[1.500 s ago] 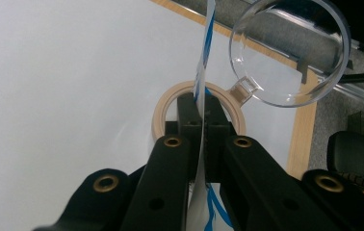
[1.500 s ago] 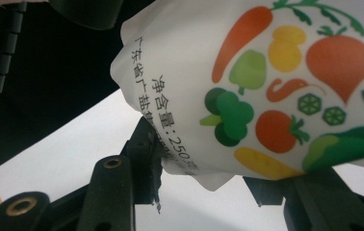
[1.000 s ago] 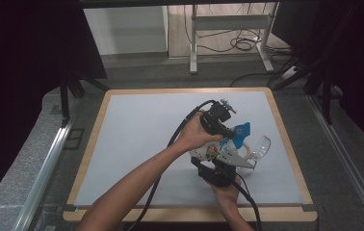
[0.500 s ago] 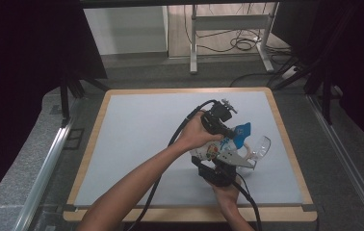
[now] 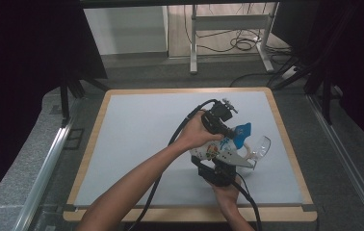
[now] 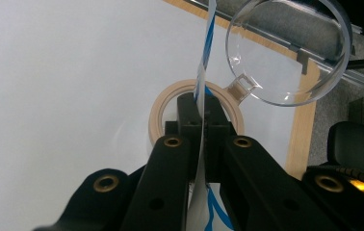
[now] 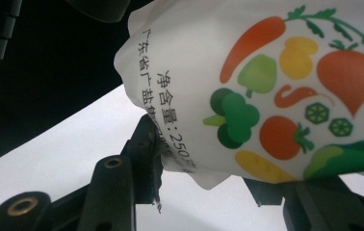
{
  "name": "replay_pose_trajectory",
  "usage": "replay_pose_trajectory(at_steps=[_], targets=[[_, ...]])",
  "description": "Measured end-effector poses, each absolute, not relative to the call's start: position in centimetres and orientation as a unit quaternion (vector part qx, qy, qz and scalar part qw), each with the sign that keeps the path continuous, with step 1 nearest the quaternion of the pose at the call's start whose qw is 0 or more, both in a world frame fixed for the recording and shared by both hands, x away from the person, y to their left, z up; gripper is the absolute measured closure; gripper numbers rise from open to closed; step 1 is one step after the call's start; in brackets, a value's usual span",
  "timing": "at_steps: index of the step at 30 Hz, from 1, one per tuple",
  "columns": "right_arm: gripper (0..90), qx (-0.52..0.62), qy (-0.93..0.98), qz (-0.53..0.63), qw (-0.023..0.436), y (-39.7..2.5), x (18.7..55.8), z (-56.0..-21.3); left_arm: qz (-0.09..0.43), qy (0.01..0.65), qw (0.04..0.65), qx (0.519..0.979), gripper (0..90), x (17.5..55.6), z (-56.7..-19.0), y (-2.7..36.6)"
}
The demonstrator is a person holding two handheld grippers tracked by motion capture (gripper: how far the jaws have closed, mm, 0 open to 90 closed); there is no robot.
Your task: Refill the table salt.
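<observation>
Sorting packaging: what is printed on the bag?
Colourful vegetables on the white bag, clearest in the right gripper view.

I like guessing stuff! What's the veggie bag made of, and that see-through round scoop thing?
The bag looks like thin glossy plastic film: it crinkles where the right gripper pinches it, with printed pictures. The round scoop looks like hard clear plastic, since the table edge shows through and its rim shines.

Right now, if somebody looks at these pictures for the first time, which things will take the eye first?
Probably the white bag printed with bright vegetables, held above the right half of the pale mat by both grippers. The left gripper is shut on the bag's thin edge, while the right gripper has it from below. Next, the clear round cup just beyond the bag, and a tan ring lying flat on the mat under the left gripper.
</observation>
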State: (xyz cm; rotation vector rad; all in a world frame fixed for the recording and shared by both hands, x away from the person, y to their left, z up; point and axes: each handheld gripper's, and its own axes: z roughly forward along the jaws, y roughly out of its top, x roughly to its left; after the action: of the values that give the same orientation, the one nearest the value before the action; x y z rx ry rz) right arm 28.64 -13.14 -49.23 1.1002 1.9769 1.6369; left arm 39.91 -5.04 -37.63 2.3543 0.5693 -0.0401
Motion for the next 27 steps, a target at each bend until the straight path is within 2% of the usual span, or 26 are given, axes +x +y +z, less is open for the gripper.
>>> replay_pose_trajectory(at_steps=[27], targets=[[54.7,0.389,0.698,0.572,0.184,-13.02,28.79,-48.96,-0.012,0.214,0.343,0.915,90.0,40.13,-37.59,-5.56]])
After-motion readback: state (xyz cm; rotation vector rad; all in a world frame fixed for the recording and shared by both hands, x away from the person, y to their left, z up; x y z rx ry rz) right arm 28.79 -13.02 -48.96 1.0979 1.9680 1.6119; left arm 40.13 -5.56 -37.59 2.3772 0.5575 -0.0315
